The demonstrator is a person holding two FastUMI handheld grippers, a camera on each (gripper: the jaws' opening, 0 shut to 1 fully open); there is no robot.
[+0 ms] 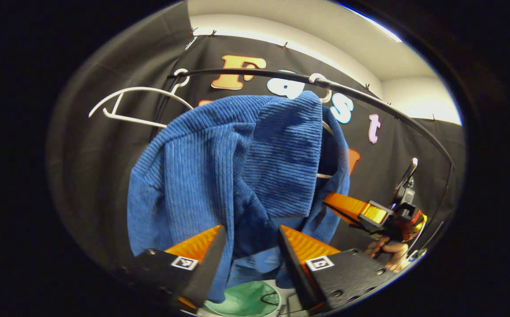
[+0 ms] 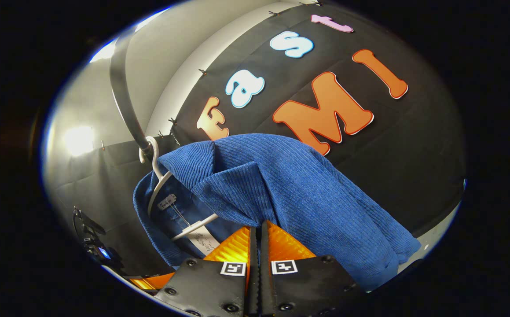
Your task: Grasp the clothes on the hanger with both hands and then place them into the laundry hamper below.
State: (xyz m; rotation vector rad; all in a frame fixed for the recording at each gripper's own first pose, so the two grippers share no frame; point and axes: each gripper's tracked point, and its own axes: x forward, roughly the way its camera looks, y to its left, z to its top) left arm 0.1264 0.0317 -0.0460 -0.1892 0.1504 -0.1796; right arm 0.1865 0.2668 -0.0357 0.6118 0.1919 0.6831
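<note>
black booth wall behind blue garment (image 1: 219, 176), drooping lengthwise from rail (image 1: 369, 101)

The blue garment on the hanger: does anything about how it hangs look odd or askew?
Yes. The blue corduroy garment hangs bunched and lopsided on its white hanger, with one fold flopped over the top. A second white hanger hangs bare beside it on the rail.

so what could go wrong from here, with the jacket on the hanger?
1. The left claw is open, its fingers either side of a fold of the blue jacket; if it shuts shallow, the grip may slip.
2. The right claw looks shut at the jacket's edge, and the white hanger sits inside the collar, so pulling down may drag it off the rail.
3. The green hamper sits low; a loose sleeve could miss it.
</note>
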